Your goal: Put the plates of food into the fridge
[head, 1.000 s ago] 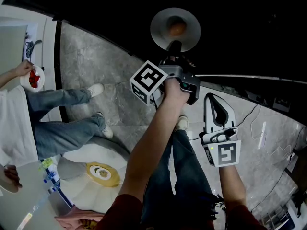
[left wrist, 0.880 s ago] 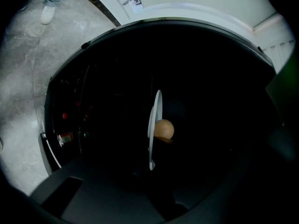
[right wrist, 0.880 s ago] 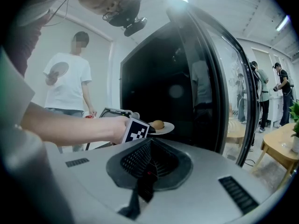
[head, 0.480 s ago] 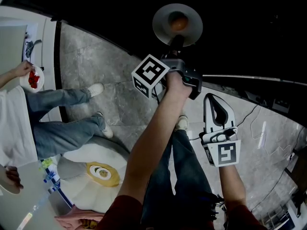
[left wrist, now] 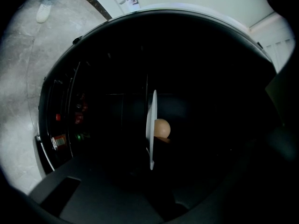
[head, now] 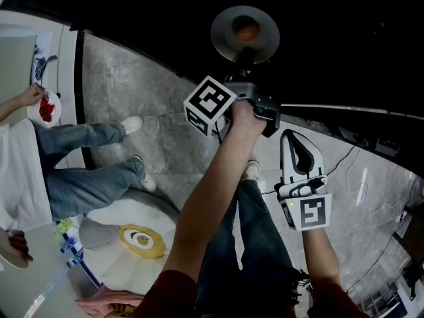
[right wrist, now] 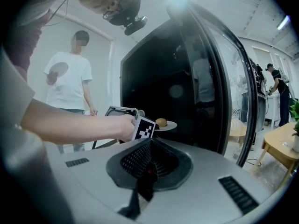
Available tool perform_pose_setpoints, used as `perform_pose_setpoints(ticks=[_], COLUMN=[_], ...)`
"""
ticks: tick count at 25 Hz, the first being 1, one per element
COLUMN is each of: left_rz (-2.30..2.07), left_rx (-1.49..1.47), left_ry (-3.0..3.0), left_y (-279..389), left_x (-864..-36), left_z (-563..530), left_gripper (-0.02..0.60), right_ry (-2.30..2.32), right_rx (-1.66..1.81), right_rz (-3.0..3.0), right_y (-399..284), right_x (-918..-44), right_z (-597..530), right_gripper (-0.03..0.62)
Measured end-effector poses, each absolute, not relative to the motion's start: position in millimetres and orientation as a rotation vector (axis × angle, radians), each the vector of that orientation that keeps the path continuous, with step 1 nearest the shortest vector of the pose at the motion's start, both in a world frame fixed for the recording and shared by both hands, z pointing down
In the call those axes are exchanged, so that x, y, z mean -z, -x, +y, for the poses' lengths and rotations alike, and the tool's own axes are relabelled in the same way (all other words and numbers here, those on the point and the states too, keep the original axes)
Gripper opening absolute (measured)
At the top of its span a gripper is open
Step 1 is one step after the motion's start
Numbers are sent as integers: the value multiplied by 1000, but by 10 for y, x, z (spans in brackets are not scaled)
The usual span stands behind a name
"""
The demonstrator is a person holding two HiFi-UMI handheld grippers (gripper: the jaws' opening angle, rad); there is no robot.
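The left gripper [head: 243,58] was clamped on the near rim of the plate [head: 225,40], holding it level, likely so the round piece of food [head: 246,32] would not roll, at the open front of the dark fridge [head: 344,38]. The right gripper [head: 289,139], jaws together and empty, hung well clear.

My head camera looks steeply down from above the plate [head: 245,33], far enough back that I also take in the floor [head: 132,85] on the near side of it. The camera on the left gripper [head: 243,58] sits right behind the plate and faces into the dark fridge [left wrist: 210,78], so I get the plate close, edge-on and near the middle of the view. The camera on the right gripper [head: 287,136] stands off to one side of the plate, further away, looking across at it; all three views share the plate.
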State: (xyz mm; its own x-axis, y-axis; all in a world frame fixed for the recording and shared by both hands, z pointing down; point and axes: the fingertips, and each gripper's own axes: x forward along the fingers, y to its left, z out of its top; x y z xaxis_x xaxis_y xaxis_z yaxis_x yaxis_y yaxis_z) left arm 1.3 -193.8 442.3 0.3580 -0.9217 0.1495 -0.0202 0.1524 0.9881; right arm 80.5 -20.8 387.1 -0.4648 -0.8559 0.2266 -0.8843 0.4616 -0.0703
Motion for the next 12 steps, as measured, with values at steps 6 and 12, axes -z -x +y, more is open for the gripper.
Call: perform_pose_setpoints(ticks=[6,12], left_rz=[-1004,-1019], left_rx=[841,842], left_ry=[-1270,-1296], left_y=[-18,-12], left_x=[-4403,-4398], left_z=[-1943,-1943], left_gripper=[23,25], right_ry=[-1518,-1543], right_rx=[-276,-265], right_rz=[-2545,-2542], right_y=[-816,-839], right_x=[-3891,-3869], right_z=[-193,-217], right_gripper=[11,11])
